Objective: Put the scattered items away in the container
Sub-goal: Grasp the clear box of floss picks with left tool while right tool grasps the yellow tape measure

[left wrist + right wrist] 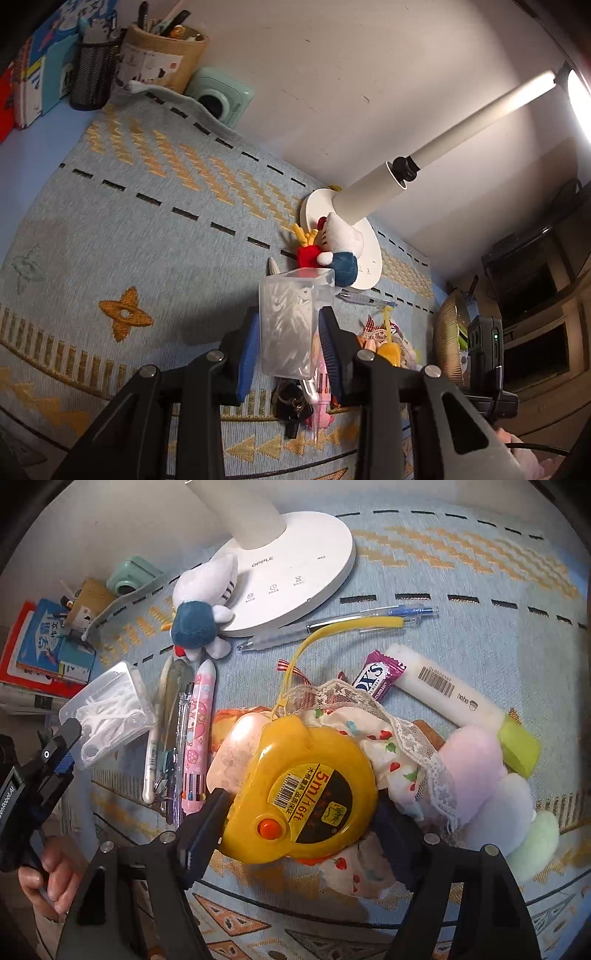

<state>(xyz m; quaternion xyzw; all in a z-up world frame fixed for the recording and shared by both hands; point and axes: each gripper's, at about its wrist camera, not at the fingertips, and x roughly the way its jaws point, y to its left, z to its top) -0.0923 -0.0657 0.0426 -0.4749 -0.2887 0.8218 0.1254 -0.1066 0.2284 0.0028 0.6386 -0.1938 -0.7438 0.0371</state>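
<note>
Gripping a clear plastic box of floss picks [291, 325], the left gripper [290, 347] has its blue-padded fingers [246, 354] clamped on the box's two sides, lifted above the patterned cloth [147, 229] on the bench. Right gripper [299, 834]: fingers closed against a yellow tape measure [306, 794], which lies on a heap of floral fabric [373, 738]. Pink pen [197, 734] at 9 o'clock of the tape measure; lamp base [295, 576] at 12 o'clock; white tube [443, 683] at 2 o'clock. Container: cannot tell which.
</note>
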